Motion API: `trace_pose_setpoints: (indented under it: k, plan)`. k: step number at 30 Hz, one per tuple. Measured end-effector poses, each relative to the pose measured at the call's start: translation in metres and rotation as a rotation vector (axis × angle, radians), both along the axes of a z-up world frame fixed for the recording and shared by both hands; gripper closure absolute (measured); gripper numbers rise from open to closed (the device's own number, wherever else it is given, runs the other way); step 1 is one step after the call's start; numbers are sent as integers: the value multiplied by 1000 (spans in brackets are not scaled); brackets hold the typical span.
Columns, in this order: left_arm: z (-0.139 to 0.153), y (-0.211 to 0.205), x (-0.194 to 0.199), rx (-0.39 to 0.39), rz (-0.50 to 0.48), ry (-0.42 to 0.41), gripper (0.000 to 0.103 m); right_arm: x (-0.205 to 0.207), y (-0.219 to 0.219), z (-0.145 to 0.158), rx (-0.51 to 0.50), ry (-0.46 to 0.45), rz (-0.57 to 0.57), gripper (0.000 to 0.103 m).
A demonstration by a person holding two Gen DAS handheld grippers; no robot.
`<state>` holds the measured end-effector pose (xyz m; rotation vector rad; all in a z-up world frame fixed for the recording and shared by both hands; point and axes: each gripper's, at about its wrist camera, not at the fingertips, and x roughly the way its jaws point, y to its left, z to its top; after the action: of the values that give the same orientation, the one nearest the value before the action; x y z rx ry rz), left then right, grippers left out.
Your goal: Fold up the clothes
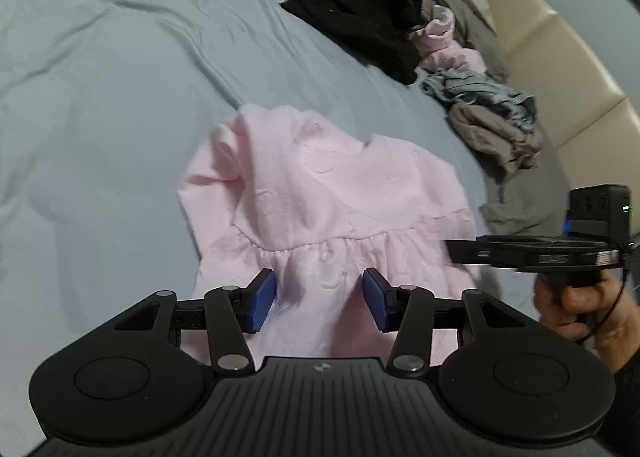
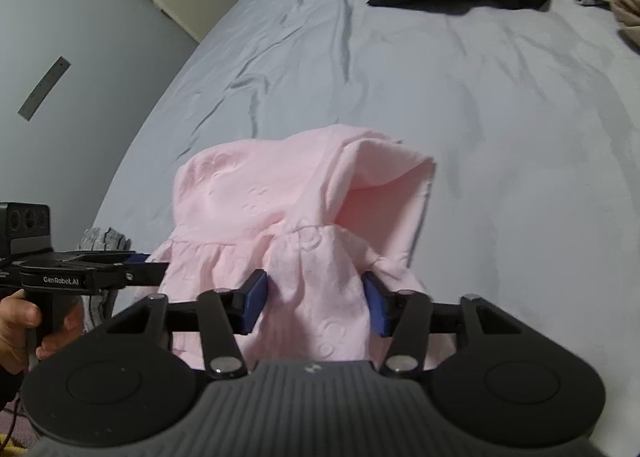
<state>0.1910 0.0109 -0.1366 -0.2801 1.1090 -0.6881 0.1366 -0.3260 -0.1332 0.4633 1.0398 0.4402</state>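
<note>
So I've got the pink dress (image 1: 320, 197) lying on the grey bedsheet (image 1: 100, 97), skirt end nearest me. My left gripper (image 1: 319, 299) and right gripper (image 2: 316, 303) both sit over the skirt with jaws apart, fabric between the pads but not pinched. Black garment (image 1: 360, 17) lies well beyond the dress.
</note>
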Motion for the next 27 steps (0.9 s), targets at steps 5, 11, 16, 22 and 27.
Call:
trace_pose_setpoints:
  k: [5,11,16,22,27]
  plan:
    - [2,6,6,-18,21,-2,96,2,-2,5,26,-24,-36,94]
    - [22,23,13,-51,115,-105,97,-3,-12,24,121,-127,-101,96]
    - [10,17,22,7,131,-46,96,1,-8,17,94,-112,-114,96]
    - [-1,16,16,128,129,-25,84,4,8,-2,-75,-31,-55,84]
    - [24,37,18,118,208,-92,79,-7,-8,24,-129,-115,-134,61]
